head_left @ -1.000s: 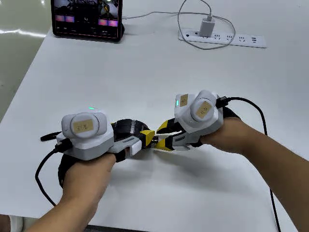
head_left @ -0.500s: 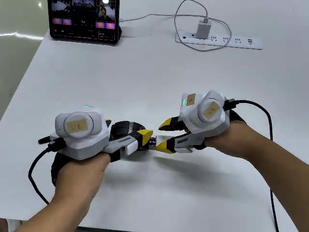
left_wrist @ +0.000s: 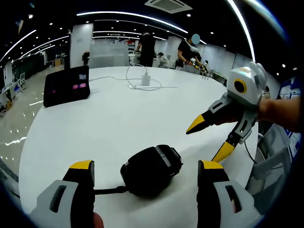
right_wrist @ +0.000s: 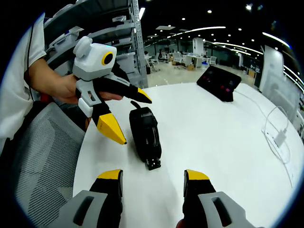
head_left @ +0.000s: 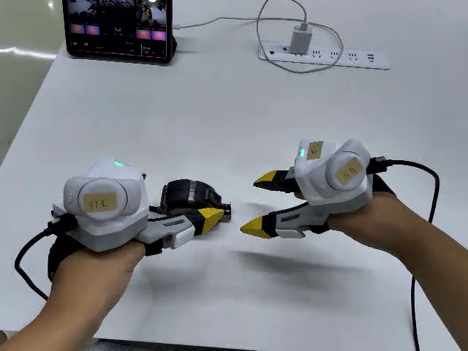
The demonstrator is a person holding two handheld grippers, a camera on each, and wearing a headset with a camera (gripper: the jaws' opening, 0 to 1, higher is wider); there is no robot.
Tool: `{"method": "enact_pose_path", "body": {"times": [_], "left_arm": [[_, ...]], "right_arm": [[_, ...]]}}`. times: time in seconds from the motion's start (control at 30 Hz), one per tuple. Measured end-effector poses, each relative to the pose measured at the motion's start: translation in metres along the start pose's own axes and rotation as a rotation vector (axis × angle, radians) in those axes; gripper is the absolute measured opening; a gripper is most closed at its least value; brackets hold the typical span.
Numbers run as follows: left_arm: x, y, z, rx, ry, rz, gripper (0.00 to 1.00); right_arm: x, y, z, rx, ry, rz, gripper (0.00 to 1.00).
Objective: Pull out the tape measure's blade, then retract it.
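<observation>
Tape (head_left: pixel 189 194): on desk (head_left: pixel 219 110), blade in | left claw (left_wrist: pixel 145 166): wide, empty, flanking tape, likely to steady it | right claw (head_left: pixel 258 202): 3 o'clock, wide, empty

White table (head_left: pixel 241 117) carries tape measure (head_left: pixel 191 196), tablet (head_left: pixel 117 29), power strip (head_left: pixel 329 56).

Head view looks down; both gripper views face the tape measure (left_wrist: pixel 152 170).

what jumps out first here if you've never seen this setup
Two white handheld grippers with yellow-tipped jaws face each other over the white table: the left gripper and the right gripper, both open. Between the left one's jaws lies a black tape measure.
</observation>
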State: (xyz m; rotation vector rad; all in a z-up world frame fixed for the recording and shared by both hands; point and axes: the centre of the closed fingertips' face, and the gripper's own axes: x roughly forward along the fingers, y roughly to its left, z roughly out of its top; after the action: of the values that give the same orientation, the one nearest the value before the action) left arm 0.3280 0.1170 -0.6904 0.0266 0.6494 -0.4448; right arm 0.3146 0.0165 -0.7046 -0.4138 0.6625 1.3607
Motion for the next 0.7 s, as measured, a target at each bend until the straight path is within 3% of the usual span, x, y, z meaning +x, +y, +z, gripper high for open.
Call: {"method": "enact_pose_path", "body": {"times": [0.3,0.4,0.7], "left_arm": [[-0.015,-0.001,-0.002,0.065,0.005,-0.016,0.92],[-0.020,0.002,-0.004,0.119,0.021,-0.003,0.93],[-0.031,0.005,-0.007,0.176,0.030,-0.016,0.95]], "right_arm": [[-0.022,-0.001,-0.002,0.044,-0.026,-0.055,0.55],[-0.030,-0.001,-0.002,0.044,-0.038,-0.076,0.57],[-0.051,0.000,-0.005,0.066,-0.056,-0.129,0.61]]}}
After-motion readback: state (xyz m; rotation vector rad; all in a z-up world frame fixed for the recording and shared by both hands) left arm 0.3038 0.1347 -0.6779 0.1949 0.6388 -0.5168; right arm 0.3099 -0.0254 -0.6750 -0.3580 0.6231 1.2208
